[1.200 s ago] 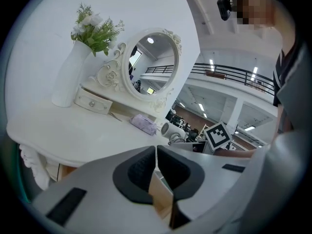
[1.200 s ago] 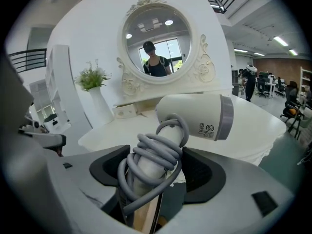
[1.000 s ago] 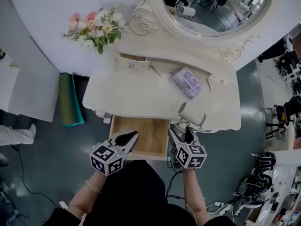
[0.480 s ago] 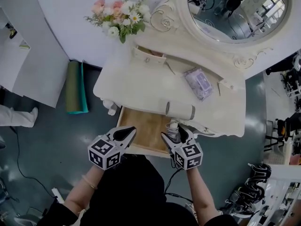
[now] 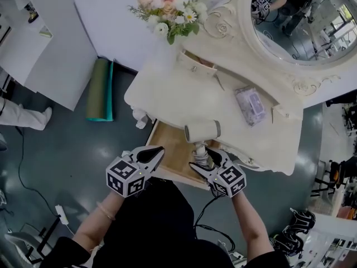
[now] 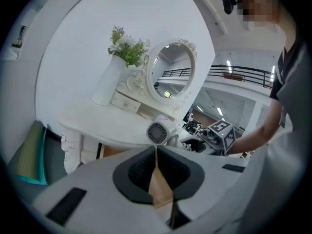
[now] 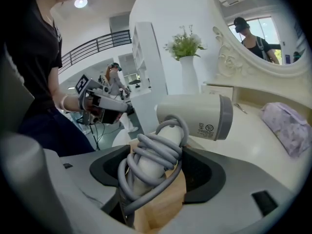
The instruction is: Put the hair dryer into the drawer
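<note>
Snag risk: we are pinching the dryer (image 5: 202, 130) by its cord-wrapped handle in the right gripper (image 5: 207, 161) over the open drawer (image 5: 169, 147), left gripper (image 5: 149, 156) pressed together and empty, and the barrel may catch the table (image 5: 184, 94) edge.

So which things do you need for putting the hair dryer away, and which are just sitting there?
For the job:
- hair dryer, held by its cord-wrapped handle
- right gripper, shut on that handle
- drawer, pulled open

Just lying about:
- flowers
- purple packet
- mirror
- green roll
</note>
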`<state>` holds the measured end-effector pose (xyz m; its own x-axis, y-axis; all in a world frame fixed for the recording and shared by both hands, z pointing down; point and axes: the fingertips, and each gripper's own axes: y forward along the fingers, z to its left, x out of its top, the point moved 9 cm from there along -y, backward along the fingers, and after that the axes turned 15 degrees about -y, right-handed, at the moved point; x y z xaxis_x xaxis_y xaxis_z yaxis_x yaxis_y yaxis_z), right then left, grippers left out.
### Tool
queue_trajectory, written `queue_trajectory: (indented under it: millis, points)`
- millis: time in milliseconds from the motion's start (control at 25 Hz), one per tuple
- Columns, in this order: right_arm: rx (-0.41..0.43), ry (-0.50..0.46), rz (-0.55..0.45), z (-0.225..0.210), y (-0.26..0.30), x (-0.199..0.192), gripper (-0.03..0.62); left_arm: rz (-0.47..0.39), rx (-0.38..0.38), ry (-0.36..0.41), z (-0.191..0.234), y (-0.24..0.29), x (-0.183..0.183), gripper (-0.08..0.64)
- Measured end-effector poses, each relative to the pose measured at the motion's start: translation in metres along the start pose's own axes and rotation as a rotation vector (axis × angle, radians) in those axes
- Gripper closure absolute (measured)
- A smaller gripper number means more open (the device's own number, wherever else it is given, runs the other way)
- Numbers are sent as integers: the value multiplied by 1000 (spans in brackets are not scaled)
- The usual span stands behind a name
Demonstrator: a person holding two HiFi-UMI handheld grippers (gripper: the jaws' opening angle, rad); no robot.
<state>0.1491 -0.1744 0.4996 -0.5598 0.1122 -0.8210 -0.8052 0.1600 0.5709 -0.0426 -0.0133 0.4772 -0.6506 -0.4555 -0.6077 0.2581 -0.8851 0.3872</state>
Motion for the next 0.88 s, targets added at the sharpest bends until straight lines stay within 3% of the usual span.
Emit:
queue_trajectory:
  millis: [880]
  points:
    - [516, -288, 95, 28, 53, -19, 256, -132, 161, -100, -1, -18, -22, 528]
